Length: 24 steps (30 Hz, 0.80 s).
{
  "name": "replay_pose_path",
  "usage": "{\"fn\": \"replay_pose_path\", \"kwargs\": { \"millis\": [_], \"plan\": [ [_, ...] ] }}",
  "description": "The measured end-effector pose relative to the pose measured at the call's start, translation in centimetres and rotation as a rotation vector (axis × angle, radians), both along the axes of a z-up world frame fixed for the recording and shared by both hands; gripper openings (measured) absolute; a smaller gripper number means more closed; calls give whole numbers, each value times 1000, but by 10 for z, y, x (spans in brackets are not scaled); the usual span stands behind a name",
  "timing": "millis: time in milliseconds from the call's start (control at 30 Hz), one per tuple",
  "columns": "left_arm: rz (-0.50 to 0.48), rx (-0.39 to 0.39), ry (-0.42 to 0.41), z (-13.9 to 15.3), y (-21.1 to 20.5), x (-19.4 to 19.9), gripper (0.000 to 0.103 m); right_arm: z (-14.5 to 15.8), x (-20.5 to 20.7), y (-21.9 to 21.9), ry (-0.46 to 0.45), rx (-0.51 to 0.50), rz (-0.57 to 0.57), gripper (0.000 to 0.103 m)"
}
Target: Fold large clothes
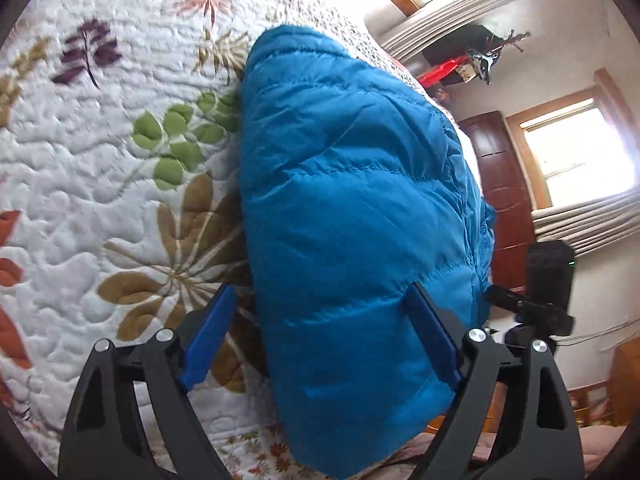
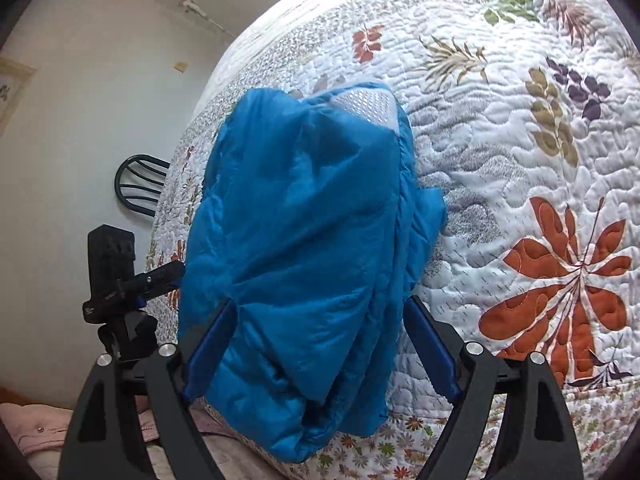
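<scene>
A blue quilted puffer jacket point(image 1: 352, 208) lies folded in a thick bundle on a floral quilted bedspread point(image 1: 100, 160). My left gripper point(image 1: 320, 320) is open, its blue-padded fingers set wide on either side of the bundle's near end, one under its edge and one on top. In the right wrist view the same jacket point(image 2: 304, 248) shows a patch of silver lining at its far end. My right gripper point(image 2: 320, 328) is open too, its fingers straddling the jacket's near end. Each gripper shows in the other's view: the right one point(image 1: 536, 312) and the left one point(image 2: 120, 284).
The bedspread point(image 2: 520, 160) spreads wide beside the jacket. The bed's edge runs just past the jacket. Beyond it are a dark wooden door point(image 1: 500, 176), windows with curtains point(image 1: 580, 156), a dark chair back point(image 2: 140, 184) and a pink garment point(image 2: 36, 428) below the edge.
</scene>
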<state>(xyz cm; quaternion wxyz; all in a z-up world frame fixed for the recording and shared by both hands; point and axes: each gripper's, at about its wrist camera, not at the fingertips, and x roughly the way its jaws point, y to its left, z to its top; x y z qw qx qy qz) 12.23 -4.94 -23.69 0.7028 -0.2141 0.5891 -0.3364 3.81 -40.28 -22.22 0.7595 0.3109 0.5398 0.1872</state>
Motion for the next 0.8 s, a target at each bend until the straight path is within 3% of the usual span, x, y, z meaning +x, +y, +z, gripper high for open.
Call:
{"fn": "replay_pose_path", "kwargs": {
  "millis": [200, 367, 533, 600, 700, 800],
  "plan": [
    [-29, -150, 79, -28, -8, 16, 89, -29, 9, -6, 19, 136, 15, 99],
    [-63, -192, 114, -47, -21, 31, 92, -54, 18, -3, 47, 245, 21, 100],
    [-107, -181, 105, -48, -40, 36, 93, -56, 26, 8, 27, 278, 36, 100],
    [-119, -174, 85, -44, -46, 35, 91, -53, 27, 16, 14, 270, 55, 93],
    [-120, -169, 46, -34, -49, 36, 74, -47, 27, 20, -16, 277, 55, 75],
    [-124, -173, 6, -20, -51, 32, 62, -38, 20, 23, -42, 273, 46, 66]
  ]
}}
